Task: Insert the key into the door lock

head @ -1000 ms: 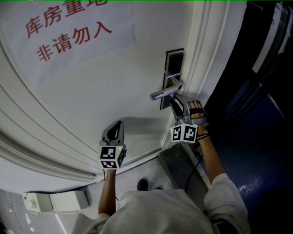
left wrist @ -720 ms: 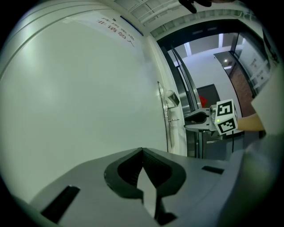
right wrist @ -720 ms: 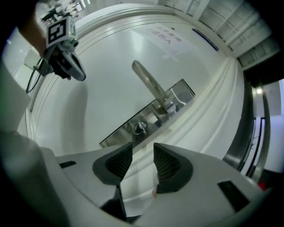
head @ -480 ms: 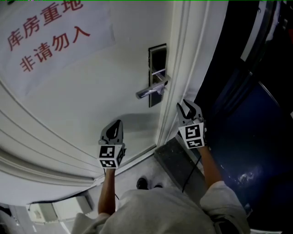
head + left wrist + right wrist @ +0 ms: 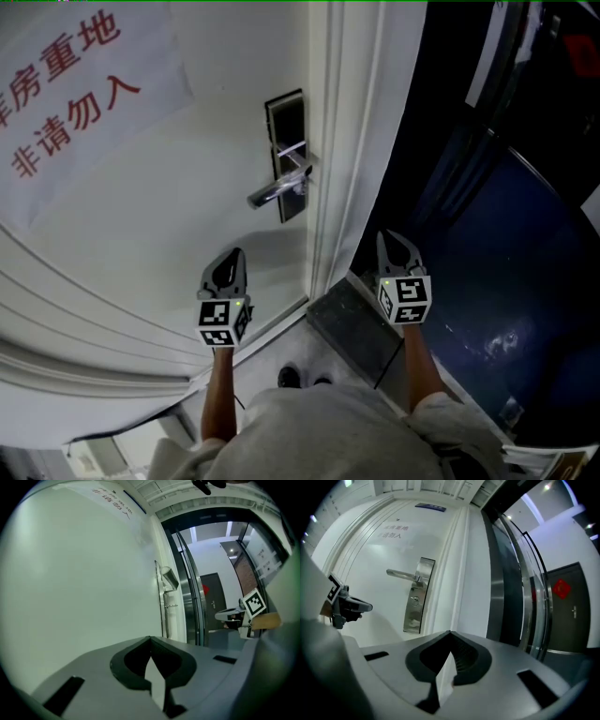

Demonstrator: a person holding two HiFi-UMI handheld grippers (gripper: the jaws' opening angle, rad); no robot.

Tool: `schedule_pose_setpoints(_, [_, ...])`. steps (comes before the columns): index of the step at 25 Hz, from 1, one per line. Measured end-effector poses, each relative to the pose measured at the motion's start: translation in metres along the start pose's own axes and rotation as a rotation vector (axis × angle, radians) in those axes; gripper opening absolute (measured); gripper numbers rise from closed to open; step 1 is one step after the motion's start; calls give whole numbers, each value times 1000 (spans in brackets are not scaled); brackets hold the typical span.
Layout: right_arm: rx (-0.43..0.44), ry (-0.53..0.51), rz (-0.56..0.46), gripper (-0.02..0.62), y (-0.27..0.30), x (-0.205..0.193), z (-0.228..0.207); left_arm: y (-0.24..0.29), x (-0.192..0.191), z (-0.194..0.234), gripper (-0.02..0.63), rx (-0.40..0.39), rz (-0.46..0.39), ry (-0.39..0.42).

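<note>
We see a white door [image 5: 187, 216] with a shiny metal handle [image 5: 275, 191] on a dark lock plate [image 5: 281, 117]. Down and to the left of the handle is our left hand-held gripper [image 5: 239, 253]. It is close to the door and points toward it. Its jaws are together and there is nothing in them. Down and to the right of the handle, past the edge of the door, is our right hand-held gripper [image 5: 387, 240]. It is in front of the dark opening [image 5: 487, 234] and well apart from the handle. Its jaws have just been closing, and they are together with nothing between them. In the right gripper view, the key [image 5: 414, 599] seems to be the small bit that pokes out of the lock plate just below the handle. It is too small for us to be sure. From the head view the handle covers that spot. Up and to the left of the handle, a paper sign [image 5: 66, 94] with red writing is stuck on the door.
</note>
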State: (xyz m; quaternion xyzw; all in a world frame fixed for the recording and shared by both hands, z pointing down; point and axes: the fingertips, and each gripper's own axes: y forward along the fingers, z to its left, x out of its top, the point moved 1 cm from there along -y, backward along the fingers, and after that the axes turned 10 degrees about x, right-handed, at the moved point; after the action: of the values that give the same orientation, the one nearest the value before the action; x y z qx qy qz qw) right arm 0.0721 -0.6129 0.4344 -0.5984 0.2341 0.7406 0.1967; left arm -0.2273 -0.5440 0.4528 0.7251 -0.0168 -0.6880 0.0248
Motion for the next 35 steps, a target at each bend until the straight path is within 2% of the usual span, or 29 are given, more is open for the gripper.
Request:
schedule_pose_setpoints(9, [-49, 46, 19, 21, -29, -26, -4, 12, -7, -17, 17, -31, 9, -12])
schedule_pose_setpoints(35, [-33, 22, 14, 21, -17, -18, 2, 17, -9, -31, 17, -61, 19, -8])
